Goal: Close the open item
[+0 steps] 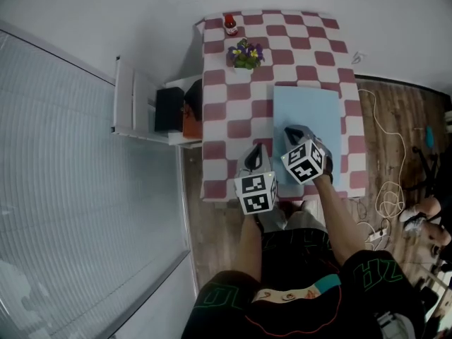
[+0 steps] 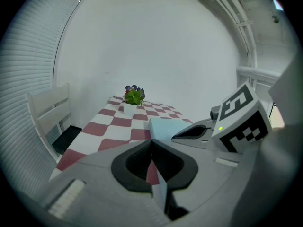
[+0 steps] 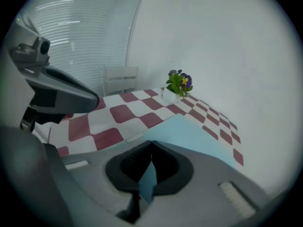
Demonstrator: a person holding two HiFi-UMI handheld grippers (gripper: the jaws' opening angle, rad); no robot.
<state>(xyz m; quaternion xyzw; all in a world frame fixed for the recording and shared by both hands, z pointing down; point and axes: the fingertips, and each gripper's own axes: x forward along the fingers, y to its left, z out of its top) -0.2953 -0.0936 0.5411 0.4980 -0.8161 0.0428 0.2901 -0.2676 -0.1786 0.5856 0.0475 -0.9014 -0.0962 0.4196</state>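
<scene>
Pale blue flat item [image 1: 307,108] in the centre right of the head view, lying flat on the red-and-white checked tablecloth [image 1: 226,83], long side running up the frame, top face level and unbroken, no raised lid or flap to be seen. Laptop or folder: cannot tell.

Right gripper [image 1: 293,131] over the near lower part of that blue item, pointing up the frame and downward. Jaws pressed together tip to tip in the right gripper view, nothing between them, only the blue surface behind. Contact with the item: cannot tell.

Left gripper [image 1: 258,149] just left of the right one, over the tablecloth beside the item's lower left edge. Jaws likewise closed tip to tip in the left gripper view, empty, checked cloth showing behind.

Further up the table, a small white pot of purple and yellow flowers [image 1: 246,54], and a red bottle [image 1: 230,25] at the top edge. Left of the table, a white chair [image 1: 131,104] with a black thing [image 1: 168,109] and an orange thing [image 1: 192,119] on its seat. Lower right, pale cables [image 1: 385,196] on the wooden floor.
</scene>
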